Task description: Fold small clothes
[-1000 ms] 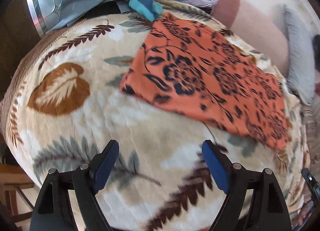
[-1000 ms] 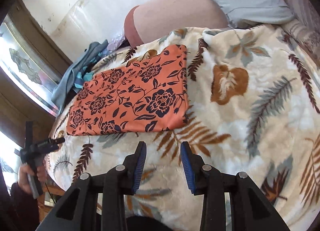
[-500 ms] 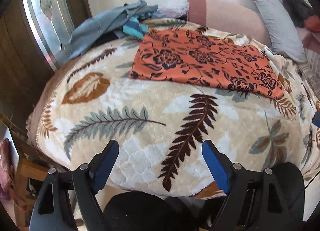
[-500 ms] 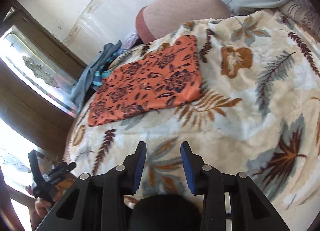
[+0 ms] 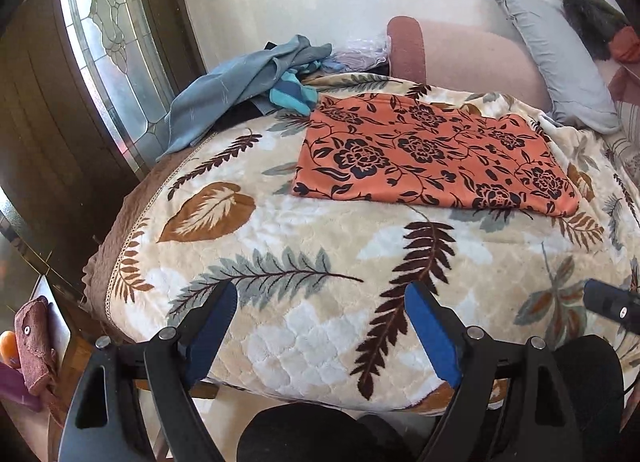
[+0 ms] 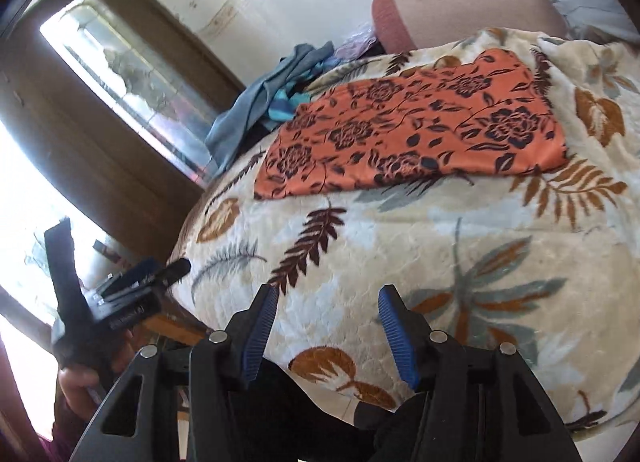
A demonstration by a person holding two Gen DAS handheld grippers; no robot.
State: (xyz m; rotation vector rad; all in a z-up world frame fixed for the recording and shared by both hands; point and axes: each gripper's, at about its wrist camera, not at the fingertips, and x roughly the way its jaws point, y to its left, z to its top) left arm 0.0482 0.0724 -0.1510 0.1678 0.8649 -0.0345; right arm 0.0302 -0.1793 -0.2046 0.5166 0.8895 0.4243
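On the bed, left side: heap of unfolded clothes (image 5: 248,81), untouched.
Centre: orange floral garment (image 5: 432,153) lies flat on blanket (image 5: 320,322).
Left gripper (image 5: 320,322): jaws apart, empty.
Right gripper (image 6: 326,328): jaws apart, empty.
Risk: plush blanket may snag or bunch during any pinch.

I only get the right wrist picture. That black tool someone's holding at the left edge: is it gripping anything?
Observer: No. The left gripper is open, with only blanket showing between its fingers.
Operator: What's at the far end of the pillow beside the pink bolster? My picture cuts it off.
Observer: A dark furry thing lies behind the pillow, at its top end.
Operator: And below the blanket's left edge?
Observer: A brown cloth hangs there, low down.
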